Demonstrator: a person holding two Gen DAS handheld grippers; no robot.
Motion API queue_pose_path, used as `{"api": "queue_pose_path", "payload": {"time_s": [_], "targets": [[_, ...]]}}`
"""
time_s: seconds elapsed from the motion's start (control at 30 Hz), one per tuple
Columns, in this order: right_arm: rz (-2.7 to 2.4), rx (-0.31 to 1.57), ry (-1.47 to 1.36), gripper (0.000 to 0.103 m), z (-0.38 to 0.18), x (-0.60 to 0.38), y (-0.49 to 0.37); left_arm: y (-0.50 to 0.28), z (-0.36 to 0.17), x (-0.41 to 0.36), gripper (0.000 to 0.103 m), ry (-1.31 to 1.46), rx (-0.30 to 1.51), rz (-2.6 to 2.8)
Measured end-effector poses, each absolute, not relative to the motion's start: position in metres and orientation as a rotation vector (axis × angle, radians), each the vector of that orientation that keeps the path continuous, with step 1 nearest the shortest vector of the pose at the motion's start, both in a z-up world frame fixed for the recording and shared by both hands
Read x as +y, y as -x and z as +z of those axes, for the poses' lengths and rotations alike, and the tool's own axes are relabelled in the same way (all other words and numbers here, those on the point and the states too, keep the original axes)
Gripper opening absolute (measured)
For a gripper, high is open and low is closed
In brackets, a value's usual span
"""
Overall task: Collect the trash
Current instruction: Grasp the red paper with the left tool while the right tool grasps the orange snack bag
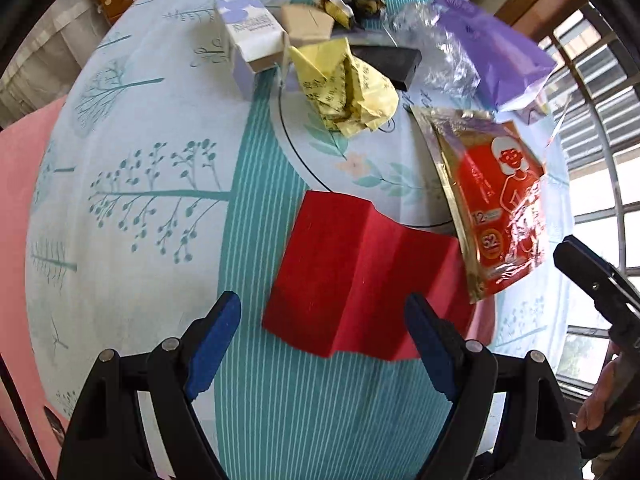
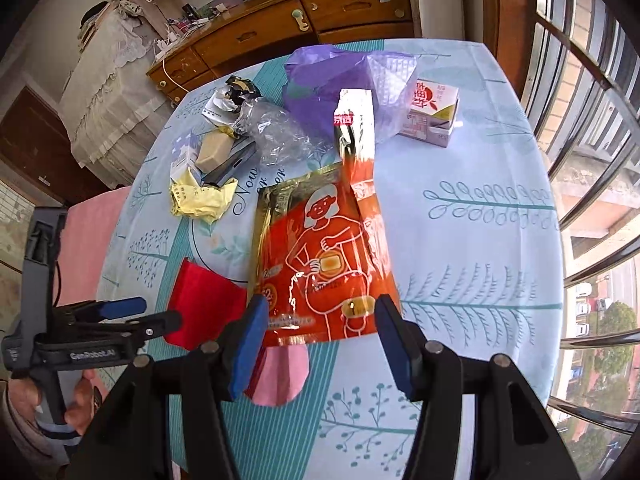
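Note:
A folded red paper [image 1: 352, 276] lies on the tablecloth just ahead of my open, empty left gripper [image 1: 324, 328]; it also shows in the right wrist view [image 2: 204, 308]. A red and gold foil pouch [image 2: 324, 256] lies flat just ahead of my open, empty right gripper [image 2: 318, 332], its near edge between the blue pads [image 2: 250, 340]; it shows in the left view too [image 1: 492, 204]. Further back lie a crumpled yellow paper [image 1: 348, 88], a clear plastic wrapper [image 2: 280, 128], a purple plastic bag [image 2: 332, 80] and a crumpled silver wrapper [image 2: 228, 100].
A white and purple carton [image 1: 252, 36], a brown box [image 1: 308, 20] and a black box [image 1: 388, 64] stand near the far edge. A red and white drink carton [image 2: 432, 112] stands at the back right. Wooden drawers [image 2: 280, 32] are behind the table [image 2: 480, 240], windows [image 2: 592, 160] right.

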State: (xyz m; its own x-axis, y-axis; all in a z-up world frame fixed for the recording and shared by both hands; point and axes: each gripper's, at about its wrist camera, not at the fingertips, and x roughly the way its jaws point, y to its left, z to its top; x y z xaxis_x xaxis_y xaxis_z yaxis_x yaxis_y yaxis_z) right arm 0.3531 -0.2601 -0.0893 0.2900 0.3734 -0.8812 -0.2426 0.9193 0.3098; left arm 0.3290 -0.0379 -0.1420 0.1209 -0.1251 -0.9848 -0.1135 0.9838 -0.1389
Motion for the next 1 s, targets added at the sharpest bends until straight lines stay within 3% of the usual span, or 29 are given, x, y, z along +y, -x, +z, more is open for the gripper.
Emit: {"api": "queue_pose_path", "payload": {"time_s": [0.07,0.17,0.4,0.83,1.0], "targets": [[0.432,1.22,-0.121,0.056,-0.092,-0.258,-0.356,-0.334,-0.148,-0.044,0.077,0.189,1.478,-0.009],[0.446,1.227,-0.109,0.056,-0.096,-0.257,-0.36,-0.339,-0.161,-0.049,0.047,0.223,1.542,-0.009],[0.459,1.25,-0.136,0.059,-0.102,-0.263,-0.369,-0.346,-0.163,-0.049,0.018,0.275,1.556,-0.001],[0.421,1.262,-0.141,0.06,-0.105,-0.273,-0.392,-0.327,-0.123,-0.067,0.015,0.266,1.466,0.028],[0.413,1.235,-0.145,0.07,-0.101,-0.278,-0.4,-0.326,-0.121,-0.07,0.015,0.26,1.462,0.041]]}}
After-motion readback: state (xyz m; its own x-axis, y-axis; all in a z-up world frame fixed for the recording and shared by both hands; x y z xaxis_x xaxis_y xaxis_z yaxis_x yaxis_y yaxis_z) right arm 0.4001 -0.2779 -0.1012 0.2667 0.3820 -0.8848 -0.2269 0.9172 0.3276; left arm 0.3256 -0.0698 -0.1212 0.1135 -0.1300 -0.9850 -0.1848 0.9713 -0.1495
